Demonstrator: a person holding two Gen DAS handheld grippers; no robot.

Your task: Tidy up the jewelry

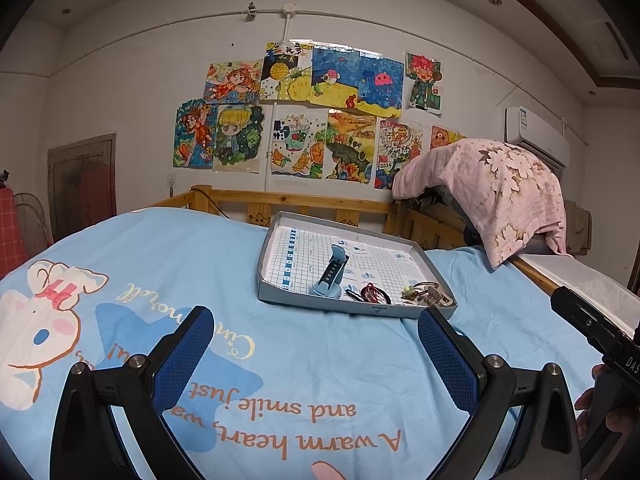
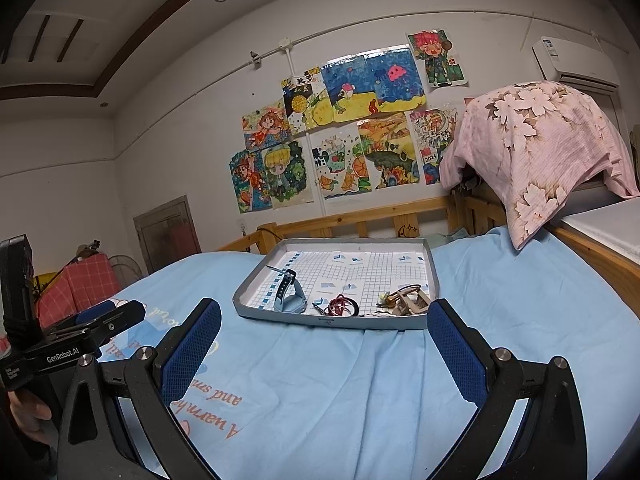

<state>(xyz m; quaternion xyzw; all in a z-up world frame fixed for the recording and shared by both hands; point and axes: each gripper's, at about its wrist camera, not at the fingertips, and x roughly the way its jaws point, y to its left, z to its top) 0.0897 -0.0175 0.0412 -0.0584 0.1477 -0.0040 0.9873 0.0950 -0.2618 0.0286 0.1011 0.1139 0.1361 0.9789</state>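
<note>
Jewelry sits gathered in a shallow grey tray [image 1: 360, 309] on the light blue bedsheet [image 1: 320, 368], and in our left wrist view that tray lies at about twelve o'clock, a little to the right, beyond our fingertips. Along its near edge we see a blue watch [image 1: 331, 280] standing on its strap toward the tray's seven o'clock corner, a tangle of red and dark hair ties [image 1: 370, 294] just beside it near six o'clock, and a beige hair clip [image 1: 434, 297] with small beads at the five o'clock corner; the pieces look close together, though we cannot tell which ones touch. Our left gripper [image 1: 316, 344] hangs above the sheet short of the tray, its blue-padded fingers spread wide with nothing between them. In our right wrist view the tray [image 2: 332, 322] again lies at twelve o'clock, with the watch [image 2: 288, 294] at its seven o'clock side, the hair ties [image 2: 340, 306] at six and the clip [image 2: 412, 300] at five. Our right gripper [image 2: 324, 338] is likewise spread wide and holds nothing, its right pad near the tray's near right corner. The left device shows at nine o'clock in this view. A pink floral cloth [image 2: 536, 148] drapes something at two o'clock, and children's drawings [image 2: 344, 132] cover the wall above the wooden bed rail [image 2: 360, 220].
</note>
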